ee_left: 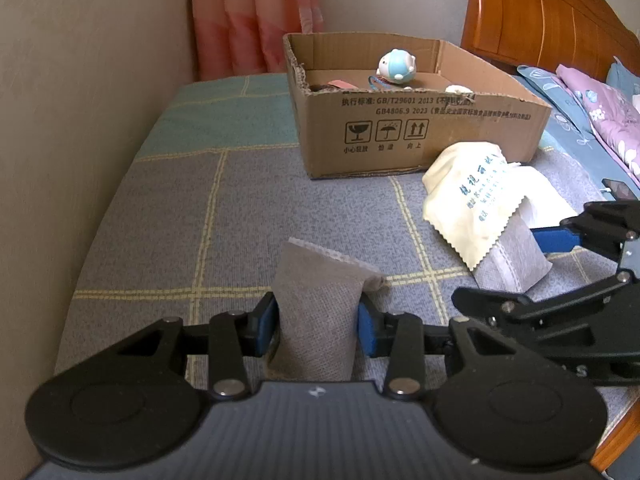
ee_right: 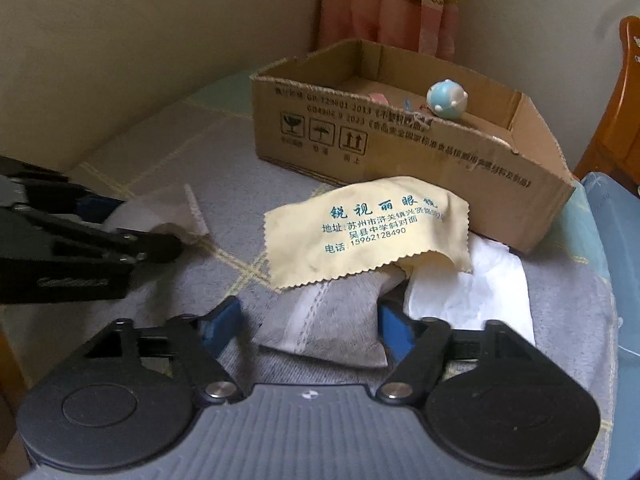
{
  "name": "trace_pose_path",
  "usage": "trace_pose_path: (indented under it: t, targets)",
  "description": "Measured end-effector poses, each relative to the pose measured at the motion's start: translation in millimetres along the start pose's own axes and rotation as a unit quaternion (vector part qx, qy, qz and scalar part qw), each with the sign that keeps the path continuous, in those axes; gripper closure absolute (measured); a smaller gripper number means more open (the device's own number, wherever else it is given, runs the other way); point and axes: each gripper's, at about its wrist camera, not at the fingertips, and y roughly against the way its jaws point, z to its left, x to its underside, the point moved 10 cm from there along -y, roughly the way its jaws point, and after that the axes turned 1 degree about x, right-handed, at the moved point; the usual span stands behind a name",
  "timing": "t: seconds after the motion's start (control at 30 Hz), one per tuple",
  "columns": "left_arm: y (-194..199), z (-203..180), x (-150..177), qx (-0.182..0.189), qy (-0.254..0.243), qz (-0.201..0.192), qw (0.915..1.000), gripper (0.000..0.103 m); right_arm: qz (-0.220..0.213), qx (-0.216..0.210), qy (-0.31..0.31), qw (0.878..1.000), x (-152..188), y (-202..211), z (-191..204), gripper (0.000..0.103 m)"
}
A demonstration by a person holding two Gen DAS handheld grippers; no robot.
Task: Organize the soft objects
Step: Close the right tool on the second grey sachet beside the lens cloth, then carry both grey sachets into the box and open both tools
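Note:
My left gripper [ee_left: 318, 326] is shut on a grey fabric pouch [ee_left: 316, 304] and holds it upright over the checked bedspread. My right gripper [ee_right: 310, 330] is open around a second grey pouch [ee_right: 332, 320] that lies on the bed. A yellow lens cloth [ee_right: 368, 228] with blue print drapes over that pouch's far end; it also shows in the left wrist view [ee_left: 468, 204]. White tissue [ee_right: 476, 292] lies to the right of it. The cardboard box [ee_left: 420, 136] stands behind, holding a blue and white toy [ee_left: 396, 65].
The wall runs along the left of the bed. A wooden headboard [ee_left: 540, 12] and flowered bedding [ee_left: 600, 120] are at the right. A pink curtain [ee_left: 252, 16] hangs behind the box. The bed's wooden edge shows at the lower right.

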Motion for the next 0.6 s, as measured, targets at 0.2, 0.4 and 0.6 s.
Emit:
trace_pose_path:
  t: [0.2,0.4,0.6]
  targets:
    - [0.2,-1.0,0.1,-0.001,-0.001,-0.001,1.0,0.062,-0.002,0.014,0.005,1.0,0.0,3.6,-5.6,0.054]
    - [0.8,-0.5,1.3,-0.001,-0.001,0.0,1.0,0.062,-0.005,-0.003,-0.005,1.0,12.3,19.9,-14.7,0.067]
    - [0.3,-1.7,1.2,-0.002,-0.003,0.001,1.0,0.062,0.015,-0.017,-0.003,1.0,28.7,42.8,-20.5,0.067]
